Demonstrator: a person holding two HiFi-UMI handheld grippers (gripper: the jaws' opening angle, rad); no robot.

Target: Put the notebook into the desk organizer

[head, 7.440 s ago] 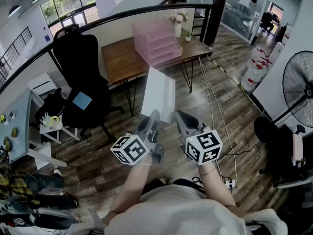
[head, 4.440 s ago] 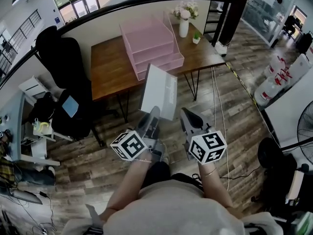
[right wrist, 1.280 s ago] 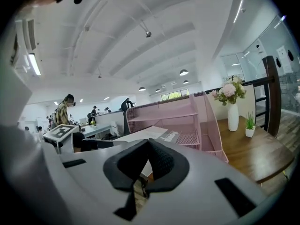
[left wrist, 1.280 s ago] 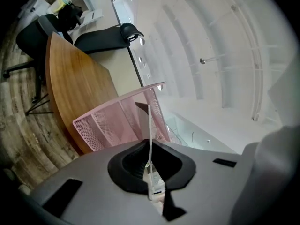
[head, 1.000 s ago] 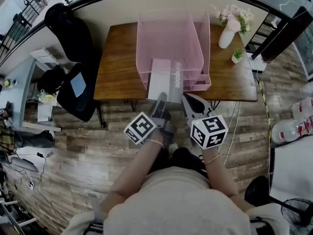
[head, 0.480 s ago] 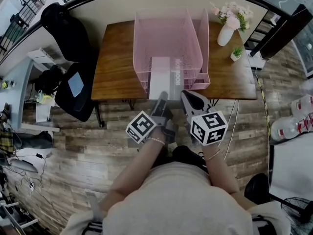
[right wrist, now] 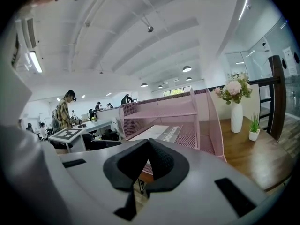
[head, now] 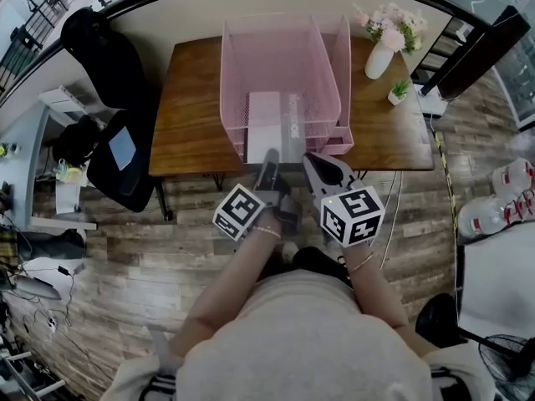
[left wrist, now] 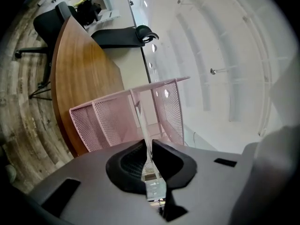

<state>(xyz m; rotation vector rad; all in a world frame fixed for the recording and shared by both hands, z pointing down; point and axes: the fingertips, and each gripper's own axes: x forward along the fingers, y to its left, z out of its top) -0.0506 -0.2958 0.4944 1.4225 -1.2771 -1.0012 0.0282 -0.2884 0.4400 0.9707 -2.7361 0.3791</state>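
Note:
The pink mesh desk organizer stands on the wooden desk. The white-and-grey notebook lies flat in one of its tiers, its near end sticking out toward me. My left gripper is shut on that near edge; in the left gripper view the notebook shows edge-on between the jaws, with the organizer behind. My right gripper hangs just right of the notebook, shut with nothing in it. In the right gripper view, beyond the closed jaws, the notebook rests inside the organizer.
A white vase of flowers and a small potted plant stand on the desk to the right of the organizer. A black office chair is at the desk's left end. A curved railing and wall run behind the desk.
The left gripper has pushed forward with the notebook, which now lies deeper in the organizer's tier. The right gripper has stayed beside it.

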